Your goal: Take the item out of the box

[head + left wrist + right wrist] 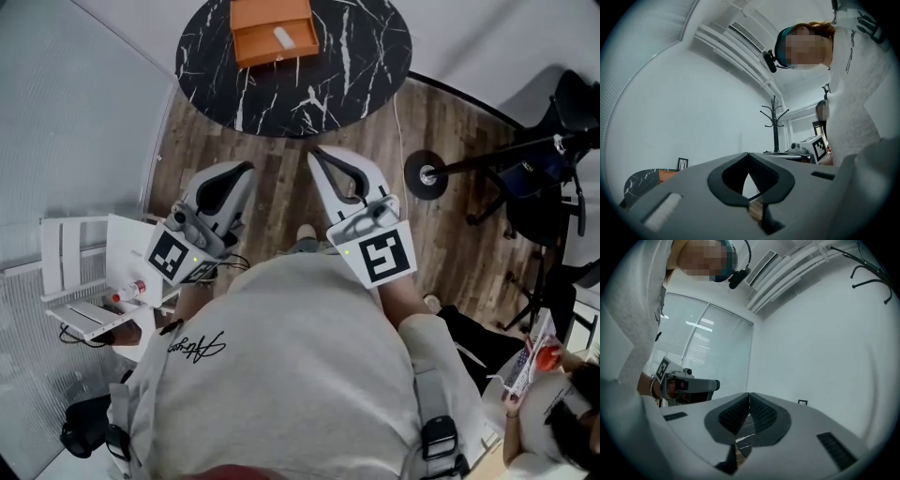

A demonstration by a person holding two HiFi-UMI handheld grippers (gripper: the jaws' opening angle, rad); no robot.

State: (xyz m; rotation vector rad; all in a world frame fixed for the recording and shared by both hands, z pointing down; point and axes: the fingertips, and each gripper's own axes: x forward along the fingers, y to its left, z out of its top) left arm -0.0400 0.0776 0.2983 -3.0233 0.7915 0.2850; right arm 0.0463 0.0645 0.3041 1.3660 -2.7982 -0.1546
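The jaws of the left gripper (246,169) and the right gripper (315,153) are pressing together on nothing. Both are pointing toward the marble desk (366,56), well apart from it. The orange box (274,30) is sitting there, seemingly holding a white item (283,37); the task is not yet starting.

Orange box (258,45) holds a white item (284,37).

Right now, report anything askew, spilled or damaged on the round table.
Nothing stands out. The orange box sits slightly turned on the marble table, white item lying in it; nothing spilled or damaged.
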